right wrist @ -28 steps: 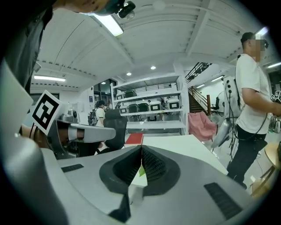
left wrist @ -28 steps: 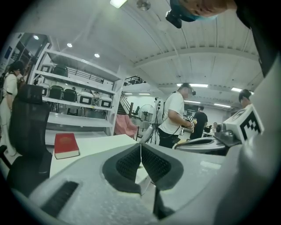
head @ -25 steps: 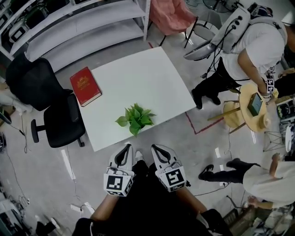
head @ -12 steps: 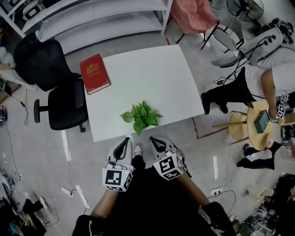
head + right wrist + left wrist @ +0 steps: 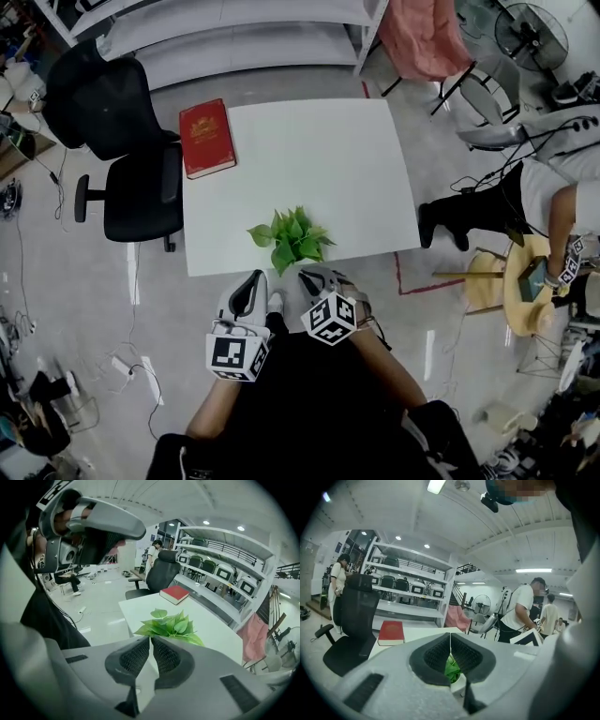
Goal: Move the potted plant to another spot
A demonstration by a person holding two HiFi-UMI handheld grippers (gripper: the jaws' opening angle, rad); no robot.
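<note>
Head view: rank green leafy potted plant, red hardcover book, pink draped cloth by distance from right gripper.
1. Green leafy potted plant, just ahead of the right gripper.
2. Red hardcover book, far-left corner of the white table.
3. Pink draped cloth, beyond the table, right side.

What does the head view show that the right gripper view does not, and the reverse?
Only the head view: the left gripper and both marker cubes. Only the right gripper view: the right gripper with jaws pressed together, nothing between them, and ceiling lights. Both: the plant, book, chair and table.
</note>
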